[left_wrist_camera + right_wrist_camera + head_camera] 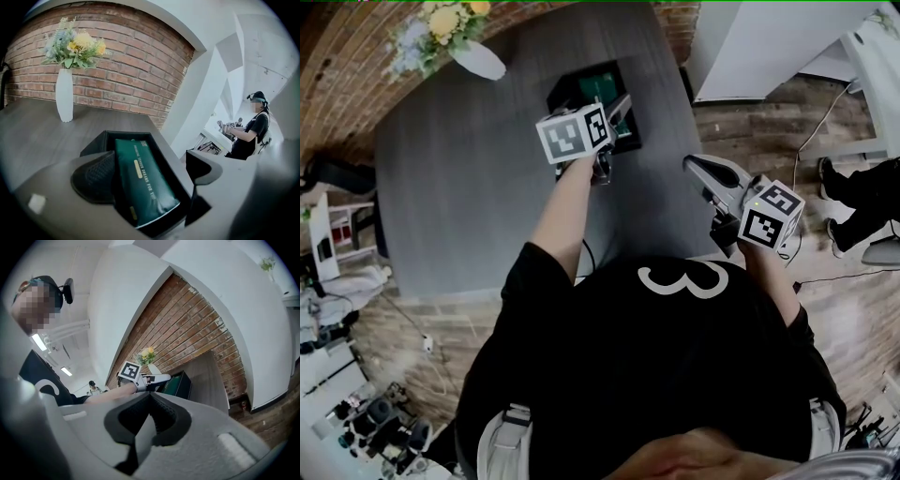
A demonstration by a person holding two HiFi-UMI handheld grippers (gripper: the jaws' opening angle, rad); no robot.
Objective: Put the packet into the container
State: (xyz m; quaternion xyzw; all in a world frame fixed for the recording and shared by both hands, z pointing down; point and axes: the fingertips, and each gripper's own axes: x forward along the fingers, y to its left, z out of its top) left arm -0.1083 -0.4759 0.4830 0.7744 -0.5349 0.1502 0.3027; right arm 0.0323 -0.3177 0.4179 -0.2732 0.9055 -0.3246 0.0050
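**A:** What is carrying everything here?

**B:** A grey worktop (459, 187) is filling most of the head view. A white vase (476, 58) of flowers is standing at its far left corner, and the black container (565, 86) is sitting toward its far right edge.

**A:** And the packet?

**B:** The green packet (143, 180) is lying lengthwise inside the container. Its near end seems to be riding up against the near wall, so I'm judging it in but not quite settled.

**A:** What are the grippers doing?

**B:** The left gripper (146, 172) is hovering over the container's near end, jaws standing wide on either side of the packet and gripping nothing. Its left pad is sitting just beside the packet, and I can't tell whether they're touching. The right gripper (150, 420) is hanging off to the right of the worktop, jaws pressed together on nothing.

**A:** So how should the step be finished well?

**B:** I'd be lifting the left gripper straight up with the jaws wide, so the pad isn't dragging the packet back out, then checking that the near end is dropping below the rim
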